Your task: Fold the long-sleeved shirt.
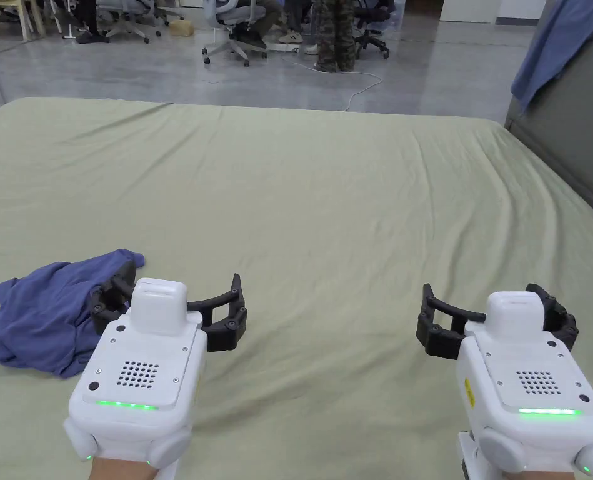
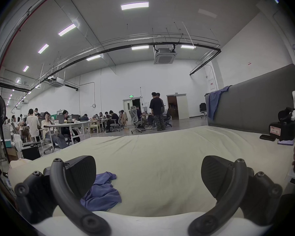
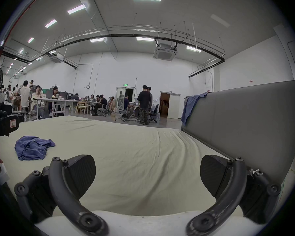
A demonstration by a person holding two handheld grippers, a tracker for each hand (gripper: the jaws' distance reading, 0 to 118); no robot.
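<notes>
A crumpled blue long-sleeved shirt [image 1: 45,315] lies in a heap on the pale green sheet [image 1: 326,206] at the near left; I also see the shirt [image 2: 102,191] in the left gripper view and the shirt [image 3: 31,147] in the right gripper view. My left gripper [image 1: 176,300] hovers just right of the heap, open, its left jaw over the shirt's edge. My right gripper [image 1: 492,306] is open at the near right over bare sheet, far from the shirt. In each gripper's own view, the left gripper [image 2: 147,175] and the right gripper [image 3: 147,173] hold nothing.
A grey padded headboard [image 1: 576,131] borders the right side, with another blue garment [image 1: 554,47] draped over its top. Beyond the far edge lie a grey floor, office chairs [image 1: 232,31], a cable and several people at desks [image 2: 66,120].
</notes>
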